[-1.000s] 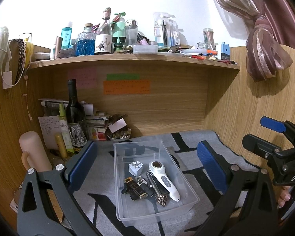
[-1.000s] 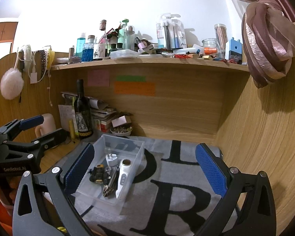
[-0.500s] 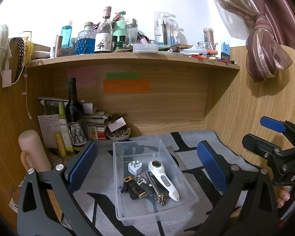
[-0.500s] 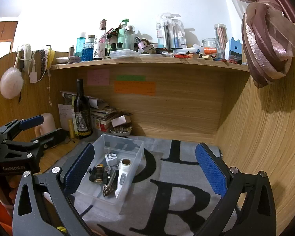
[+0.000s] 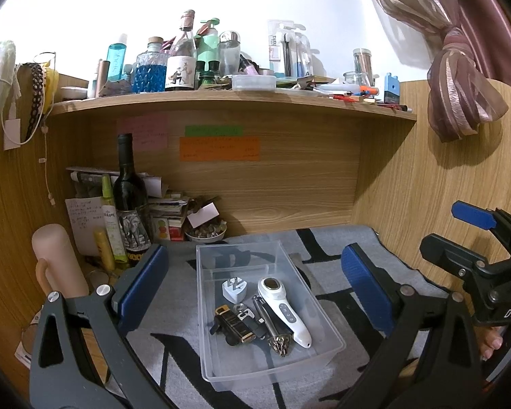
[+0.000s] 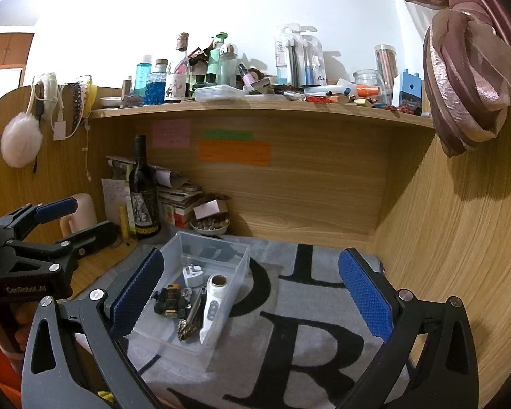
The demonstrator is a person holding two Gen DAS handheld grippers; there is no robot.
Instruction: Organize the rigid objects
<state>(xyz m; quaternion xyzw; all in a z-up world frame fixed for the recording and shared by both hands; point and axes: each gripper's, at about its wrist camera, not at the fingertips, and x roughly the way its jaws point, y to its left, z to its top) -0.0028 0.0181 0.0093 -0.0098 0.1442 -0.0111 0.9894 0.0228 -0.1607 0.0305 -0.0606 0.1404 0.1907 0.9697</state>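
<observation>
Inside the clear plastic bin [image 5: 269,310], the white handheld device [image 5: 284,310] lies flat with its long axis running from about 11 o'clock to 5 o'clock in the left wrist view, its round dark head toward the far wall and its narrow tail toward the near right corner. Just to its left, roughly parallel, a metal tool with a bristly tip [image 5: 272,327] points its bristled end toward the near rim. At 9 o'clock of that tool sits a black and gold lighter [image 5: 235,327], angled across the floor of the bin, and a white plug adapter [image 5: 234,289] rests at 12 o'clock of the lighter, prongs up. The bin's long side runs away from the camera, and it stands on a grey mat with black letters [image 6: 310,327] that covers the table. The left hand-held gripper [image 5: 255,289] hovers with its blue-padded jaws spread wide on either side of the bin, holding nothing. The right hand-held gripper [image 6: 252,293] is likewise wide open and empty, with the bin at about 9 o'clock of its centre. Beyond the bin, at 11 o'clock, a dark wine bottle [image 5: 129,201] stands upright against the wooden back panel, beside a small bowl [image 5: 206,233].
</observation>
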